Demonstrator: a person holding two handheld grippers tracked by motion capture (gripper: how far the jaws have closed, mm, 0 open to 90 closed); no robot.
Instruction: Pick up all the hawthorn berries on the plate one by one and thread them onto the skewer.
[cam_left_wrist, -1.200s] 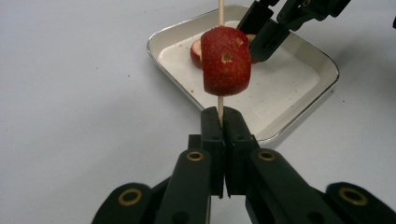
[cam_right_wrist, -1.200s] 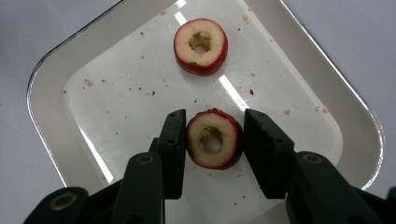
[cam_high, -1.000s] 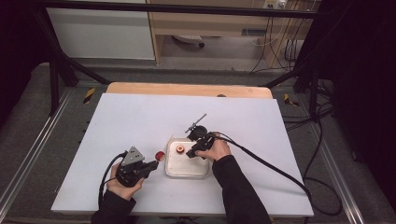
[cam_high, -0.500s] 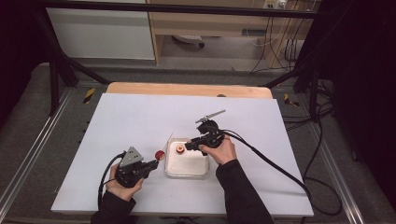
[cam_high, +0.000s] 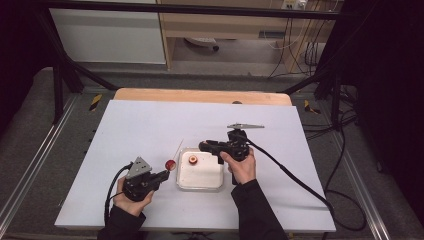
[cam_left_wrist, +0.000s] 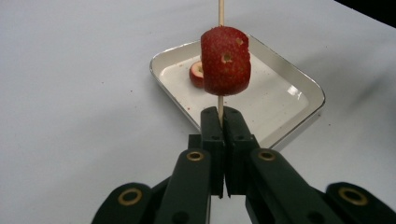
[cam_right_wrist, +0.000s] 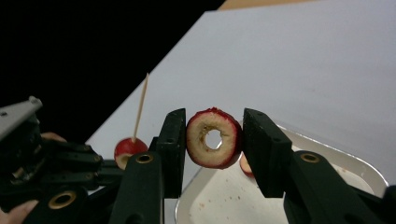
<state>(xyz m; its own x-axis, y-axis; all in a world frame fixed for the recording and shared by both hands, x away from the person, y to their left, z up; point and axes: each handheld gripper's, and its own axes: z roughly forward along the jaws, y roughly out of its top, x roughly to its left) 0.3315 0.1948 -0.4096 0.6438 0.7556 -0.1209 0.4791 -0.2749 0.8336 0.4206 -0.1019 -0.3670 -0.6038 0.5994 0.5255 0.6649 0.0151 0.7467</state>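
A: Left gripper (cam_left_wrist: 221, 122) low at the near left of the table (cam_high: 135, 125); its jaws are pressed together on a skewer (cam_left_wrist: 221, 9), pinching it just under a red fruit piece (cam_left_wrist: 225, 60) already threaded on.

B: And that piece sits a little above the jaw tips; you can see a hole through its skin in the left gripper view; the stick runs on upward past it.

A: From above, the skewer (cam_high: 178, 148) leans up and away from the left gripper (cam_high: 163, 175); the threaded piece (cam_high: 171, 164) hangs just left of the tray (cam_high: 200, 181).

B: Over to the right gripper (cam_right_wrist: 214, 140); its jaws clamp a ring-shaped slice (cam_right_wrist: 214, 138), pale flesh, red rim, hole clean through the middle; held on edge between the two pads.

A: That slice is up off the tray (cam_right_wrist: 327, 154); the right gripper (cam_high: 202, 146) points left over the tray's far edge.

B: One more piece (cam_high: 192, 160) lies in the tray, far left corner; the two grippers are near each other, not touching.
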